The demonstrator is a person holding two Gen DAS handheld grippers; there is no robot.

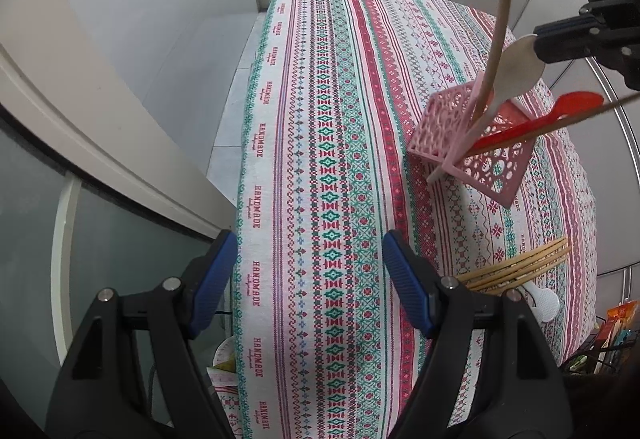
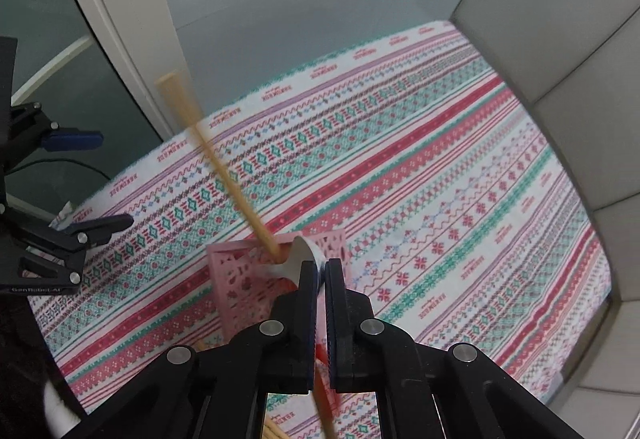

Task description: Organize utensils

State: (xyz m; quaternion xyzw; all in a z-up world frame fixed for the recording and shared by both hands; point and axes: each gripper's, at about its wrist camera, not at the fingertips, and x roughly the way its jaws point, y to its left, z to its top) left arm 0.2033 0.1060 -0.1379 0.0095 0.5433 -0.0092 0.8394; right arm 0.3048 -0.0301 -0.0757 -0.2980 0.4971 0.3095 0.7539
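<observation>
A pink lattice holder (image 1: 444, 127) (image 2: 236, 279) stands on the patterned tablecloth (image 1: 332, 159). From it stick out a pale wooden chopstick (image 1: 500, 27) (image 2: 224, 167), a white spoon (image 1: 516, 71) (image 2: 298, 259), a red spoon (image 1: 576, 103) and a dark chopstick (image 1: 580, 117). My right gripper (image 1: 538, 43) (image 2: 320, 267) is above the holder, shut on the white spoon's bowl edge. My left gripper (image 1: 310, 239) (image 2: 108, 179) hangs open over the table's left edge, well away from the holder, with nothing between its blue pads (image 1: 216, 271).
A bundle of bamboo chopsticks (image 1: 516, 269) and another white spoon (image 1: 546, 303) lie on the cloth near my left gripper's right finger. A wire basket with packets (image 1: 616, 331) sits at the lower right. Walls border the table's far side and a door frame (image 1: 100, 127) its left.
</observation>
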